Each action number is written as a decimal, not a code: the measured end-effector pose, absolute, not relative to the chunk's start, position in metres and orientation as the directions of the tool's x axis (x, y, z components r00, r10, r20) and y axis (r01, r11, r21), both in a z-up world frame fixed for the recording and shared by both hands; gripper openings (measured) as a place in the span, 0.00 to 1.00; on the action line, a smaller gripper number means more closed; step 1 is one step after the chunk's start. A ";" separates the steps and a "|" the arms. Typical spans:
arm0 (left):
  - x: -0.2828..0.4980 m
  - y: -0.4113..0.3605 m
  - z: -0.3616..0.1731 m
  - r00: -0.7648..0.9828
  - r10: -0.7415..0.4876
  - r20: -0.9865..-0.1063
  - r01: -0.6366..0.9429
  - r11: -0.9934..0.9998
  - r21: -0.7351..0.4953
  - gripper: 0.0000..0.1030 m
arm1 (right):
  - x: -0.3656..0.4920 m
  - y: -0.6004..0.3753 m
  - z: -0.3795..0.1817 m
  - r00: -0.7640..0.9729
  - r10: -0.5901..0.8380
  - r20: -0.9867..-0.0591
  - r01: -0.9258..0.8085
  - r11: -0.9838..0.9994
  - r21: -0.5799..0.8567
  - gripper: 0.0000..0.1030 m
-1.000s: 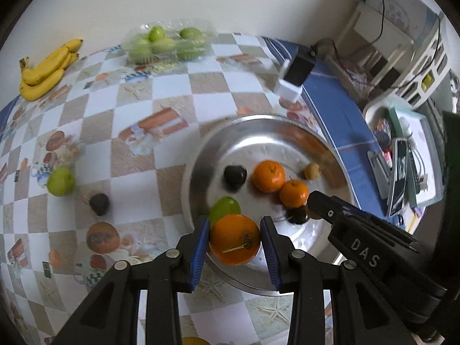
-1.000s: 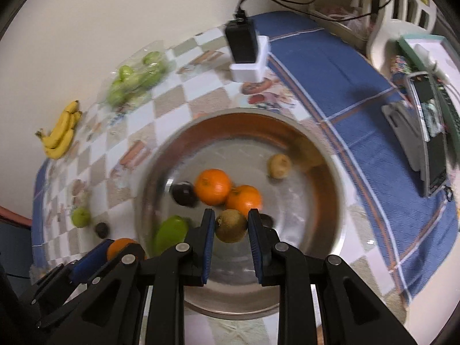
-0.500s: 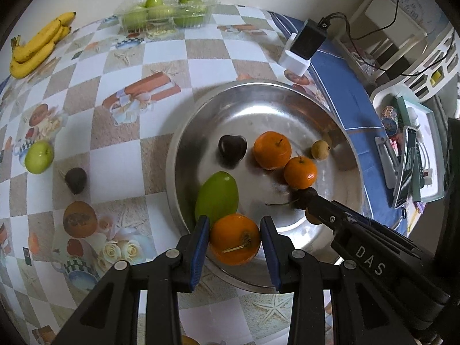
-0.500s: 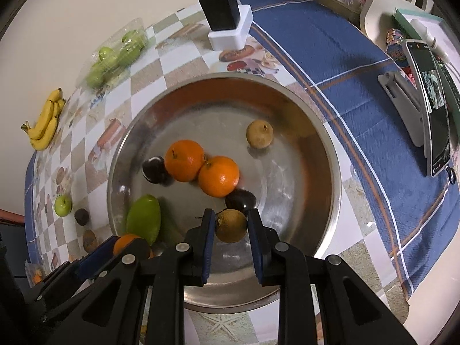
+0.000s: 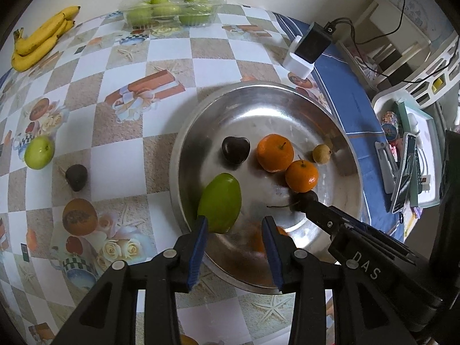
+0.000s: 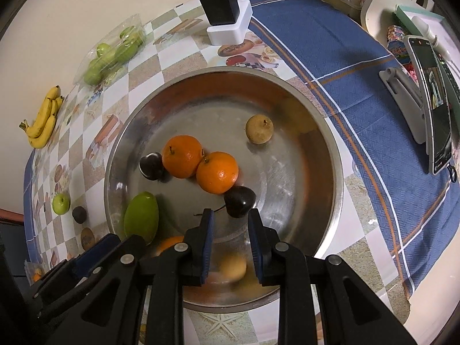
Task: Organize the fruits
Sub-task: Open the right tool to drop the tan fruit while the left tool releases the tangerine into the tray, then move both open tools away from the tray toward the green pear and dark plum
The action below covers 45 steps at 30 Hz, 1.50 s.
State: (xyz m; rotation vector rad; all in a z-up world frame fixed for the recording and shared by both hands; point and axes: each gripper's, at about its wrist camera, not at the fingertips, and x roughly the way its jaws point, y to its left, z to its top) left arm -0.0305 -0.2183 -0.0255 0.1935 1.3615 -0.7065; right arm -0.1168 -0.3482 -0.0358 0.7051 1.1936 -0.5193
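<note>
Both grippers, the left gripper and the right gripper, are built from black angular plastic, lined with blue pads, fastened by silver screws; "DAS" is printed in white.

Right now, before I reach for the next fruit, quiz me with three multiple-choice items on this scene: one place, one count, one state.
1. Where is the lone green apple?
A. on the tablecloth, outside the bowl
B. inside the bowl
C. in a plastic tray

2. How many dark fruits lie in the bowl?
A. one
B. two
C. four

3. How is the phone placed?
A. flat, face down
B. hanging off the table edge
C. propped on its stand, screen lit

Key: 1 A, it rests on the checked cloth left of the rim; 2 B, one at each end of the orange pair; 3 C, it leans upright showing a picture.
</note>
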 end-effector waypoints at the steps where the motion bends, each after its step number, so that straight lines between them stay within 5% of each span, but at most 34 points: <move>1: -0.030 -0.218 -0.025 0.043 -0.351 -0.935 0.564 0.781 -0.268 0.41 | -0.117 -0.348 -0.035 0.299 -0.001 -0.954 0.698 0.682 0.218 0.24; 13: -0.019 -0.205 -0.025 0.084 -0.329 -0.941 0.522 0.818 -0.240 0.43 | -0.114 -0.346 -0.028 0.325 -0.009 -0.946 0.684 0.692 0.229 0.24; 15: -0.015 -0.200 -0.028 0.099 -0.308 -0.946 0.505 0.835 -0.219 0.50 | -0.113 -0.345 -0.029 0.327 -0.005 -0.945 0.681 0.695 0.232 0.24; 17: -0.011 -0.195 -0.031 0.116 -0.284 -0.952 0.489 0.851 -0.195 0.68 | -0.111 -0.344 -0.030 0.326 -0.002 -0.946 0.676 0.699 0.231 0.24; 35: 0.010 -0.162 -0.040 0.213 -0.167 -0.963 0.348 0.934 -0.085 1.00 | -0.097 -0.335 -0.032 0.311 -0.035 -0.950 0.633 0.753 0.179 0.69; 39: 0.012 -0.156 -0.041 0.220 -0.153 -0.963 0.332 0.940 -0.073 1.00 | -0.095 -0.333 -0.031 0.321 -0.043 -0.946 0.620 0.765 0.176 0.81; 45: 0.016 -0.151 -0.041 0.230 -0.140 -0.963 0.310 0.949 -0.064 1.00 | -0.095 -0.332 -0.032 0.322 -0.057 -0.945 0.615 0.771 0.163 0.86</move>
